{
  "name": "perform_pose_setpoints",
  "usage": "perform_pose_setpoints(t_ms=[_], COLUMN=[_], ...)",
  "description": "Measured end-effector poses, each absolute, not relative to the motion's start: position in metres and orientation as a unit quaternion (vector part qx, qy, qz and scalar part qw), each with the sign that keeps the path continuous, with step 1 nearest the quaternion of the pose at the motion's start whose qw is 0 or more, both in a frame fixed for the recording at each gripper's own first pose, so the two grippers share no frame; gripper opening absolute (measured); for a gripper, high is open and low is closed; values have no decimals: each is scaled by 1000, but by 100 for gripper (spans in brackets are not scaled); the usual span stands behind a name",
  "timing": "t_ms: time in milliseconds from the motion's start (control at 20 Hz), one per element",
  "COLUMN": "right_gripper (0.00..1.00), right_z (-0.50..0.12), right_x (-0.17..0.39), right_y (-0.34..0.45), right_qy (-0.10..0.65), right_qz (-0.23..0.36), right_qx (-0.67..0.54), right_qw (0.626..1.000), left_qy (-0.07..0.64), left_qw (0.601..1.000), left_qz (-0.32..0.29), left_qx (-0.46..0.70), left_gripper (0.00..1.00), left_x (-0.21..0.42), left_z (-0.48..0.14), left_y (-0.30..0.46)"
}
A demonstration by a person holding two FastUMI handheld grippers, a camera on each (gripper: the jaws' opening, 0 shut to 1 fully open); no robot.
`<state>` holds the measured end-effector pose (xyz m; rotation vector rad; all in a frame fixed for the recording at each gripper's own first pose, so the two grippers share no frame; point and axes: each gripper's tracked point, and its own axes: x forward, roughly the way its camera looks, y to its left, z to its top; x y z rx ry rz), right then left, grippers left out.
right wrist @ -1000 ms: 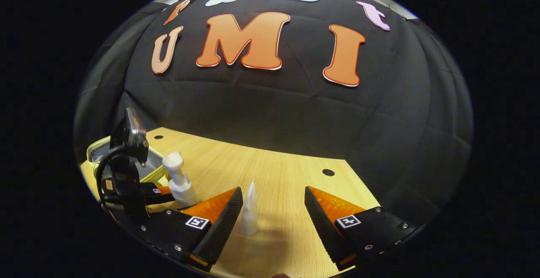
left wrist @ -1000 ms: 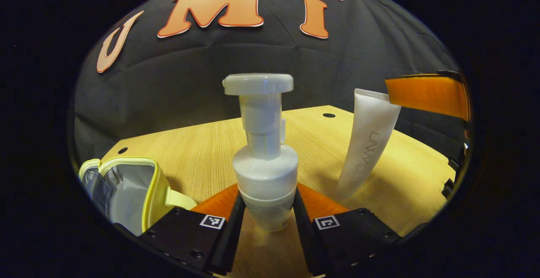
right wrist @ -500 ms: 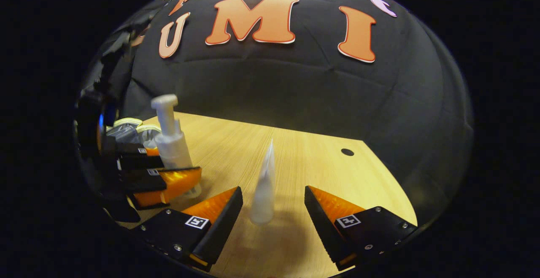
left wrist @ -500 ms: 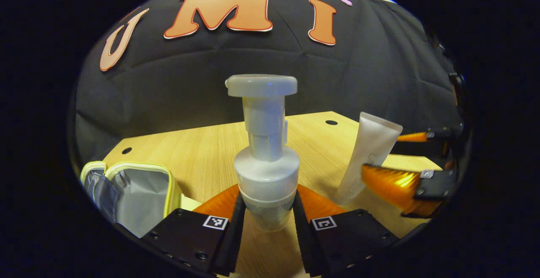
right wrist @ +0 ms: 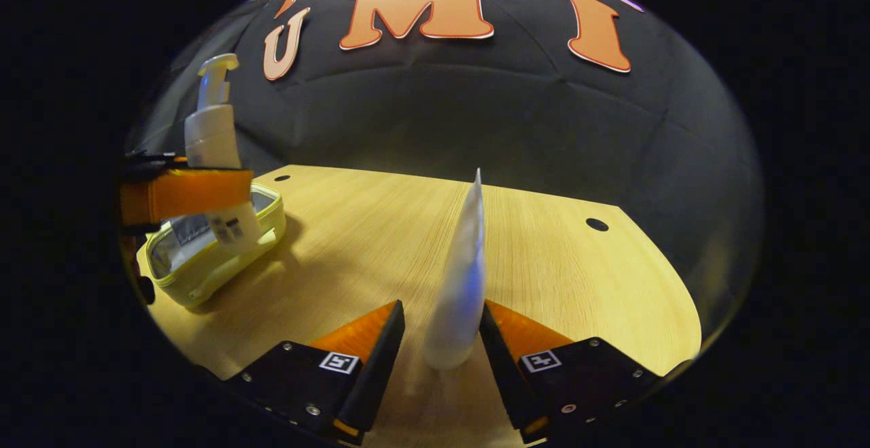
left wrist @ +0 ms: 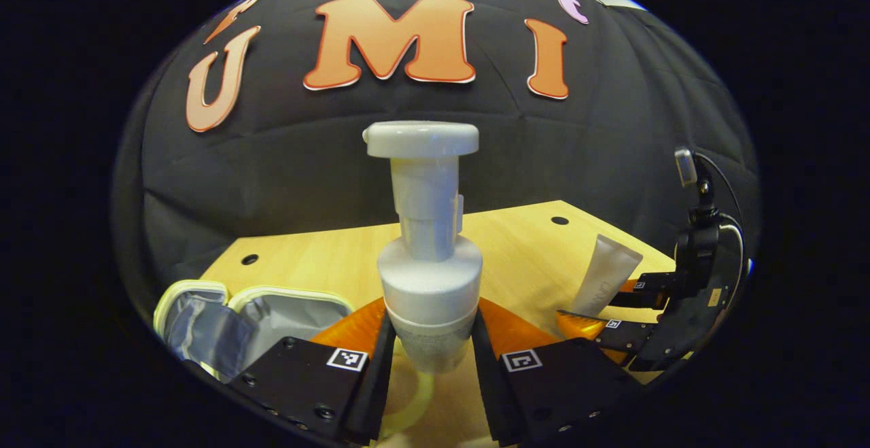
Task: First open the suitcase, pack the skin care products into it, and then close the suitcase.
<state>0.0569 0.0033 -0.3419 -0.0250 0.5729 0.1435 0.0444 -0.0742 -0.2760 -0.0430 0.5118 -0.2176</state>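
Midway through packing, the left gripper [left wrist: 428, 353] grasps a white plastic pump bottle [left wrist: 427, 257] above the open yellow suitcase [right wrist: 211, 251] at the tabletop's [right wrist: 557, 264] left edge; the right gripper [right wrist: 442, 339] nearly clasps a white tube [right wrist: 465, 278], likely packed next.

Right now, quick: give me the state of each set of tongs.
Left tongs: closed on the pump bottle, held above the open case.
Right tongs: closed on the white tube.

dim, sharp, strong fisheye edge warping
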Motion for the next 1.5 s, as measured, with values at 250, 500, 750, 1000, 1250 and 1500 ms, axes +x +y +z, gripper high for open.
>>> perform_pose_setpoints(t_ms=[250, 500, 750, 1000, 1250, 1500], right_gripper=[49, 42, 41, 41, 41, 41], right_z=[-344, -325, -277, -238, -208, -193], right_x=[60, 57, 61, 62, 56, 46], right_y=[-2, 8, 30, 58, 92, 133], right_qy=[293, 297, 276, 265, 257, 261], right_qz=[58, 61, 81, 96, 112, 127], right_qx=[-10, -8, -6, -7, 3, 19], right_qw=[954, 953, 958, 959, 960, 957], left_qy=[262, 275, 298, 338, 381, 435], left_qw=[962, 960, 954, 940, 923, 896], left_qz=[-73, -45, -36, -36, -55, -88], left_qx=[-11, -11, -11, -23, -25, -25], left_gripper=[57, 57, 57, 58, 57, 58], left_x=[35, 32, 27, 12, 2, -11], left_z=[-268, -265, -267, -280, -296, -325], left_y=[-24, 22, 61, 94, 120, 132])
